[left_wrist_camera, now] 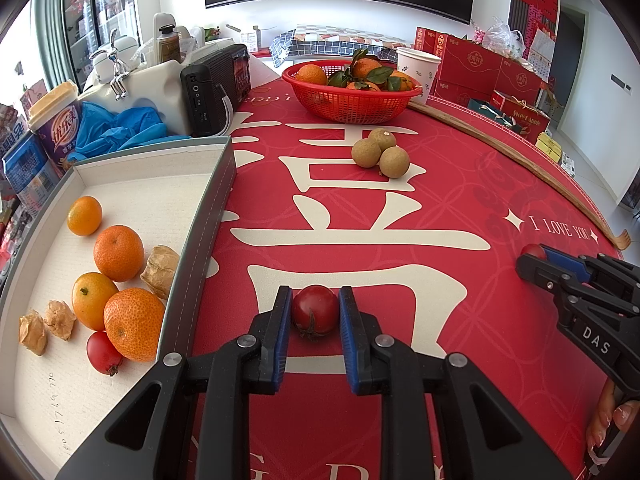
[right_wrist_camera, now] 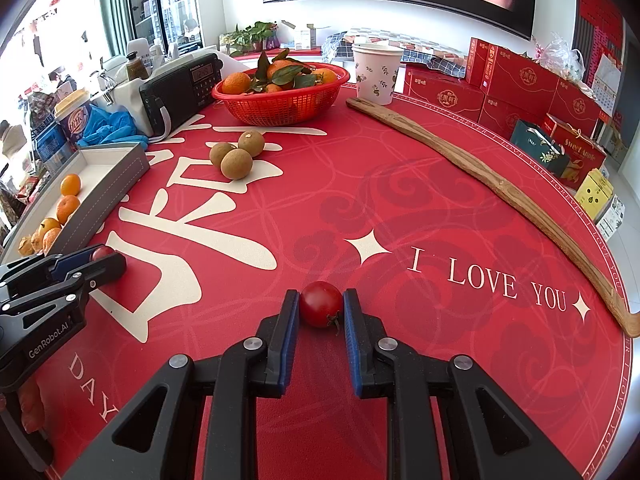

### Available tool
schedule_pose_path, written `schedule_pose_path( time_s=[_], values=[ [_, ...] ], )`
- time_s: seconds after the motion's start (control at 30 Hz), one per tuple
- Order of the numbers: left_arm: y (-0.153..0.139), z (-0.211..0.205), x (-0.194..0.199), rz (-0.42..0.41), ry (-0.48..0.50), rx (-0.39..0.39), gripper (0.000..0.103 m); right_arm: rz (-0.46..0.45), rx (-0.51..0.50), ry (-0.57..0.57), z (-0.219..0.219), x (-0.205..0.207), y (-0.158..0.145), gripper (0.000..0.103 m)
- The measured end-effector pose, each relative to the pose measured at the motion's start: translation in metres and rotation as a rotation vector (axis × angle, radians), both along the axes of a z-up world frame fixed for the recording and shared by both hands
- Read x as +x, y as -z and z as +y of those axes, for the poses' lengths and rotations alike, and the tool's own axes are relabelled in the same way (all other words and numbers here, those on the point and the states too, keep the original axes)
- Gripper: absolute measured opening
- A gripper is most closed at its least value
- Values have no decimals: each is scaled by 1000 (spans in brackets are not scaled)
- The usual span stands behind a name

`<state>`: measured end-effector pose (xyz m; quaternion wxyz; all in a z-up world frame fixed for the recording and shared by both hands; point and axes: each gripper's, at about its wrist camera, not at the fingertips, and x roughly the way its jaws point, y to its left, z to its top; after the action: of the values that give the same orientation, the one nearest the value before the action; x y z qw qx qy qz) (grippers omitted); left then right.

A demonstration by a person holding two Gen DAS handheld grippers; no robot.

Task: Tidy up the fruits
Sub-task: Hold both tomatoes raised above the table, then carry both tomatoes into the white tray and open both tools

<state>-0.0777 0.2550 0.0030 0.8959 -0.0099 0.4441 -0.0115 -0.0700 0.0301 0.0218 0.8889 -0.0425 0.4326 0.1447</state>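
Both claws angle down, the left claw (left_wrist_camera: 315, 312) and right claw (right_wrist_camera: 321, 306) each clamped on something.

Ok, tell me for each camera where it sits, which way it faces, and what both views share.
Left wrist: rides the left gripper, facing forward and down over the red tablecloth; its fingers clamp a cherry tomato, tray at its left; right gripper and a hand at the right edge.
Right wrist: rides the right gripper, facing forward and down; it clamps another tomato; left gripper at the left edge.
Shared: red basket, three brown fruits, wooden stick, tray.
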Motion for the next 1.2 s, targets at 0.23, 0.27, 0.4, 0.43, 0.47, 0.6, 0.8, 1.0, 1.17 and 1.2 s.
schedule_pose_path(
  time_s=[0.23,0.27,0.4,0.43,0.47,0.6,0.8,1.0,1.17,1.2],
  values=[
    [0,0,0,0,0,0,25,0,0,0,0,0,0,22],
    [0,0,0,0,0,0,25,0,0,0,0,0,0,22],
    [0,0,0,0,0,-2,25,0,0,0,0,0,0,22],
    [0,0,0,-1,0,-5,25,0,1,0,0,0,0,22],
    [0,0,0,-1,0,-8,25,0,1,0,0,0,0,22],
    [-2,4,-2,-7,1,-47,24,2,7,0,0,0,0,22],
    [-18,3,-12,-75,13,-55,24,39,143,0,-13,7,-4,22],
    [-41,23,-23,-171,-57,-29,24,10,186,-15,-6,9,-16,22],
    [-49,64,-28,-206,-179,-15,24,15,211,-74,17,8,-20,22],
    [-50,73,-29,-212,-209,-7,24,18,218,-87,22,7,-21,22]
  ],
)
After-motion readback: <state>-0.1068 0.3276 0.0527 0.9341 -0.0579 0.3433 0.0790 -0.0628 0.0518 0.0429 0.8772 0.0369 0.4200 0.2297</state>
